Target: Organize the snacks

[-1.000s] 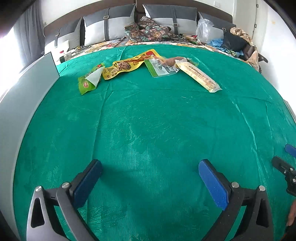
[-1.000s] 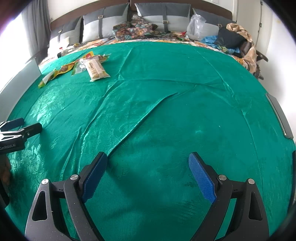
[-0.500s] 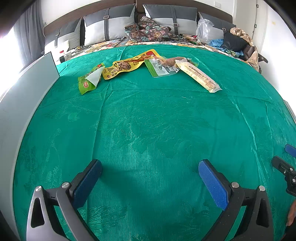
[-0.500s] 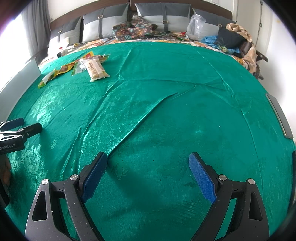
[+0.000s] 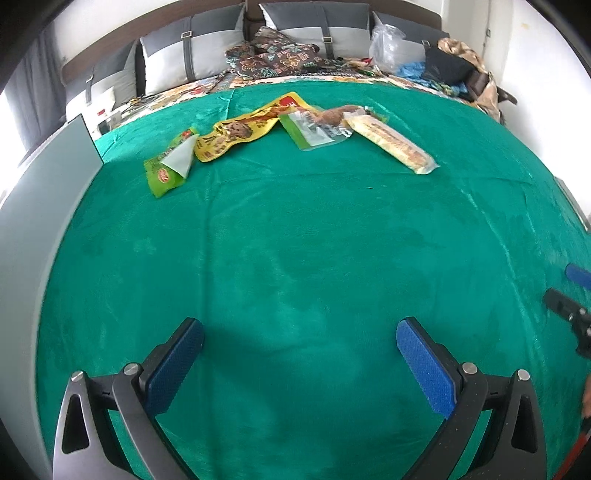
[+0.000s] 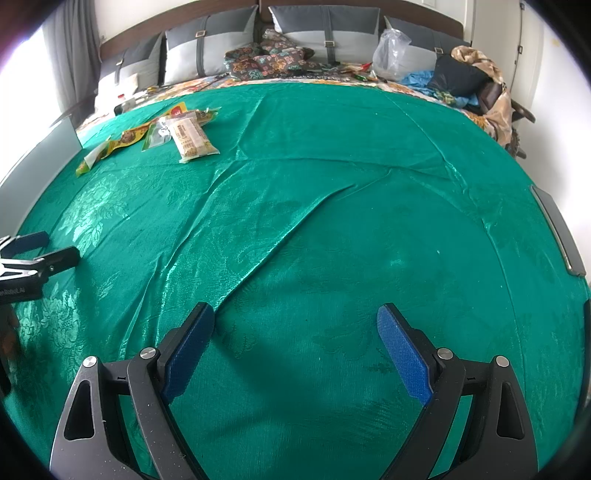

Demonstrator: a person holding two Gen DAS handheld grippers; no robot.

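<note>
Several snack packs lie in a row at the far side of the green cloth: a small green pack (image 5: 168, 166), a long yellow pack (image 5: 240, 133), a clear green-edged pack (image 5: 314, 127) and a long biscuit pack (image 5: 395, 144). The right wrist view has them far left, with the biscuit pack (image 6: 190, 136) nearest. My left gripper (image 5: 299, 332) hangs open over bare cloth, well short of the packs. My right gripper (image 6: 295, 317) is open too, over creased cloth. Each gripper's tips show at the edge of the other's view.
The green cloth (image 5: 295, 240) covers a bed. A grey panel (image 5: 37, 206) stands along its left side. Pillows (image 6: 325, 26), a patterned cushion (image 6: 269, 61), a plastic bag (image 6: 391, 55) and clothes (image 6: 469, 81) crowd the head end. A grey bar (image 6: 557, 229) lies at the right edge.
</note>
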